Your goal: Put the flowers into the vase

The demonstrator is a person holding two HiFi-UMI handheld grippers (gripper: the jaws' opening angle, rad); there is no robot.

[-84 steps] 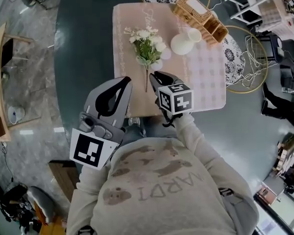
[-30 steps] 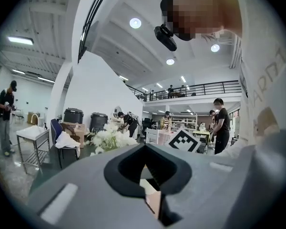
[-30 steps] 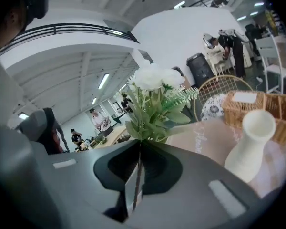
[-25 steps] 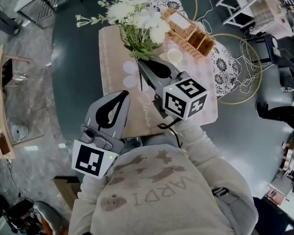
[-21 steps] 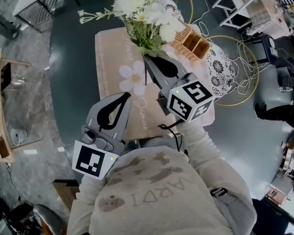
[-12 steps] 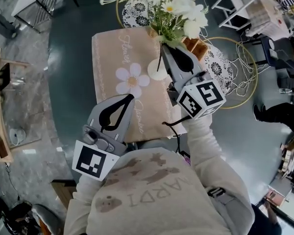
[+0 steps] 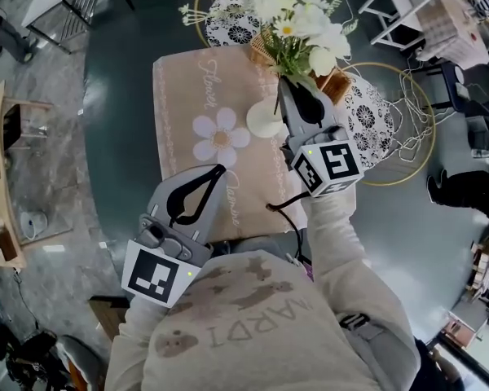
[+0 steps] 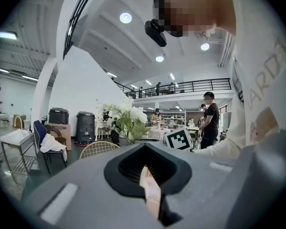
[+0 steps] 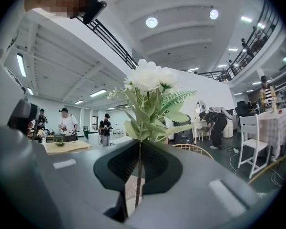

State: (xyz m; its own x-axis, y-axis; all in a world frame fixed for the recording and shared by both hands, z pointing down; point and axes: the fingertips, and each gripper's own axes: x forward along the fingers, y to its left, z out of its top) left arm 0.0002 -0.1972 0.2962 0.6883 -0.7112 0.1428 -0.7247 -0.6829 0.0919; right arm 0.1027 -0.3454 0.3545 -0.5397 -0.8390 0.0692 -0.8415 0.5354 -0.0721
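Below us lies the desk (image 7: pixel 179 112). Our right gripper (image 7: pixel 297 96) has its jaws clamped on the stem of the flowers (image 7: pixel 297 19), raised off the desk. Our left gripper (image 7: pixel 212 177) has its jaws closed on nothing. The white vase (image 7: pixel 265 120) stands near the right gripper.

We see matt grey plastic shells on left gripper (image 7: pixel 217 171) and right gripper (image 7: pixel 286 85), with black ribbed inner faces. Matt beige printed cloth (image 7: pixel 191 88) covers the counter (image 7: pixel 169 163). The vase (image 7: pixel 265 120) is smooth and white. The basket (image 7: pixel 339 82) at the far edge is rough wicker.
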